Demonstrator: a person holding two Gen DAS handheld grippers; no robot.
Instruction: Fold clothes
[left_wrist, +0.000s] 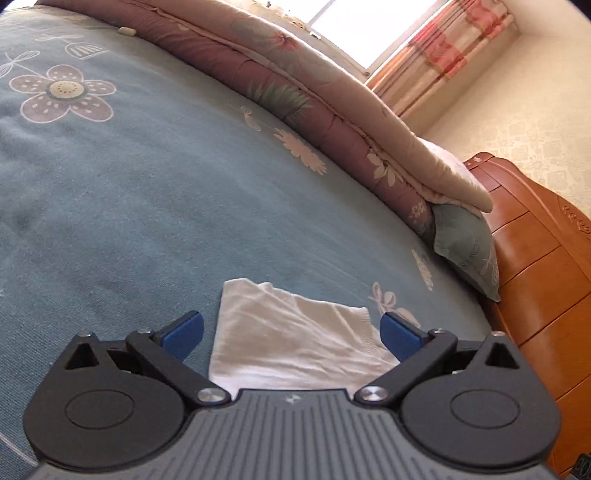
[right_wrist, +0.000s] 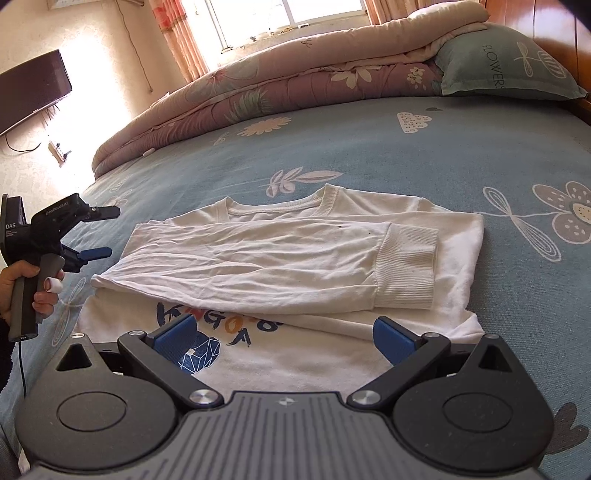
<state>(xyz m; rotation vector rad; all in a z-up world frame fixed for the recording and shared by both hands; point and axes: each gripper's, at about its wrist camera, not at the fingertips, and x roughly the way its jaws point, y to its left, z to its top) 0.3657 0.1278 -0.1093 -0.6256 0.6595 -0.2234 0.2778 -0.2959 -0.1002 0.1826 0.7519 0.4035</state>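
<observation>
Both grippers, left gripper (left_wrist: 291, 334) and right gripper (right_wrist: 284, 338), are hovering released near the white sweatshirt (right_wrist: 295, 251).

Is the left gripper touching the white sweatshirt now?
Apart. The right wrist view shows the left gripper open, beside the white sweatshirt, with blue sheet between them.

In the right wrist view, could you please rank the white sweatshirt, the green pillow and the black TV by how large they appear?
1. white sweatshirt, easily the largest, though nearest the camera.
2. green pillow.
3. black TV, partly cut off at the frame edge, so its rank against the pillow is unsure.
</observation>
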